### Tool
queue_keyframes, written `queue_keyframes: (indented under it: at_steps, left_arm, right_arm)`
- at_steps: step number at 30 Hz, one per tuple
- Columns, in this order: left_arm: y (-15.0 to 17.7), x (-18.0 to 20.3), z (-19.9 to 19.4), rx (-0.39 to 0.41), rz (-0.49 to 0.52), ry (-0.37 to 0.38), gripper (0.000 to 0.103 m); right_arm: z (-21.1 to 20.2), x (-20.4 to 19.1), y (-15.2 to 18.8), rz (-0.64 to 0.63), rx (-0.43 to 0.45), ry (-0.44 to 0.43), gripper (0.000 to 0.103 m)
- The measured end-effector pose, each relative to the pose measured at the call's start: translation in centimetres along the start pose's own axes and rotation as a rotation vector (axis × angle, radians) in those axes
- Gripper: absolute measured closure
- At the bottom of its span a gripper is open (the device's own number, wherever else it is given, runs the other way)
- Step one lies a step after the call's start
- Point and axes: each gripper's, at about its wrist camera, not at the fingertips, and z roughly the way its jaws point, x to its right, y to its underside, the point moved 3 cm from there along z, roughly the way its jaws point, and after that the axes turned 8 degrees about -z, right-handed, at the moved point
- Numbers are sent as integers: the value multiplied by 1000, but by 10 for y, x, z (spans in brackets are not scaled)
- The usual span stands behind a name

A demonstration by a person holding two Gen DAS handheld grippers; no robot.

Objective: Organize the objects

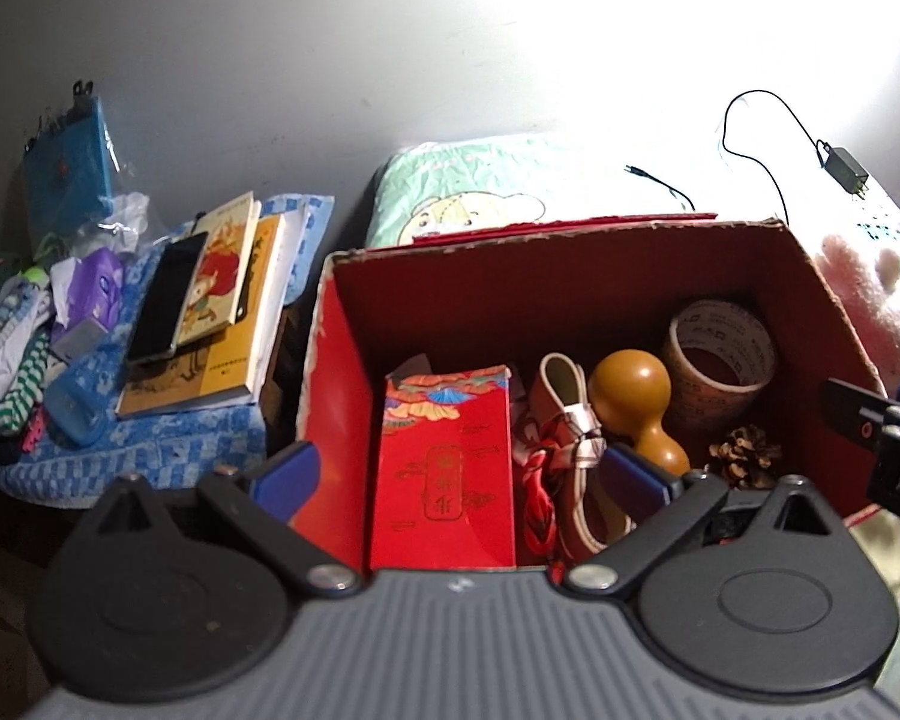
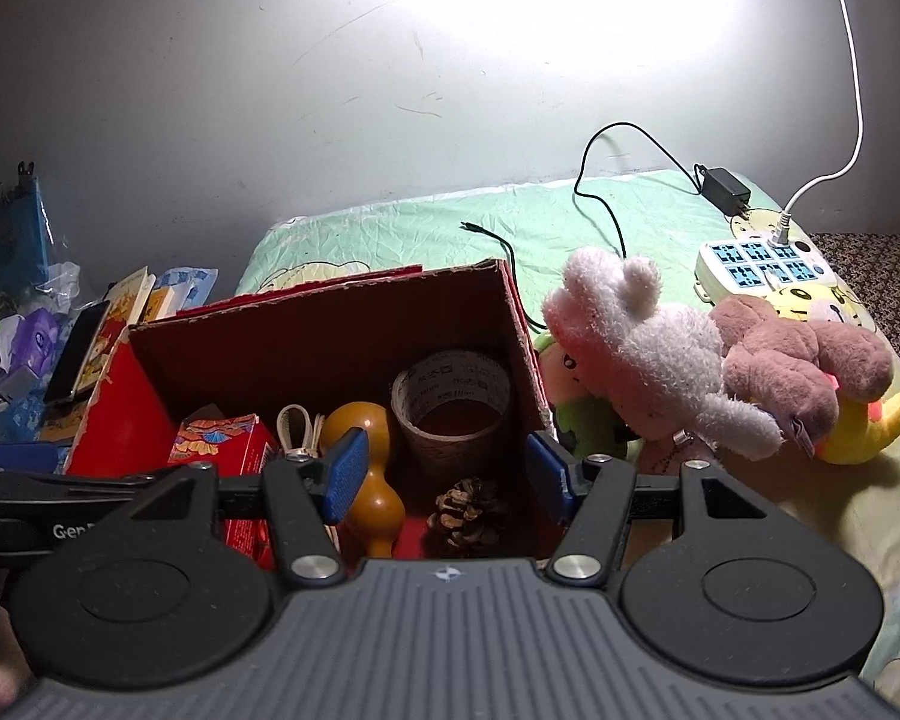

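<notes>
An open red cardboard box [image 1: 342, 372] [image 2: 324, 336] stands on the bed. Inside lie a red packet [image 1: 447, 468] [image 2: 234, 444], a wooden gourd [image 1: 636, 402] [image 2: 366, 468], a tape roll [image 1: 720, 360] [image 2: 450, 402], a pine cone [image 1: 744, 456] [image 2: 468, 510] and a coiled white cable [image 1: 570, 420] [image 2: 297, 426]. My left gripper [image 1: 459, 477] hovers open above the box's near side, over the red packet. My right gripper [image 2: 447, 477] is open over the pine cone, empty. The right gripper's fingertip [image 1: 870, 420] shows at the left view's right edge.
Left of the box, books [image 1: 210, 324] and a dark phone [image 1: 165, 300] rest on a blue checked cloth [image 1: 150, 450], with socks and wrappers beside. Right of the box lie plush toys [image 2: 660, 360], a power strip [image 2: 762, 264] and a black charger [image 2: 723, 189]. A wall stands behind.
</notes>
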Motion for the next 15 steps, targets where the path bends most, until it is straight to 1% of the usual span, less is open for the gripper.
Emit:
queue_keyframes:
  at_steps: [6, 15]
  left_arm:
    - [17, -1, -10, -19, 2, 2, 3]
    - [39, 0, -21, -38, 11, -9, 3]
  right_arm:
    - [-17, -9, 9, -58, 26, 14, 42]
    - [-29, -16, 24, -102, 21, -5, 42]
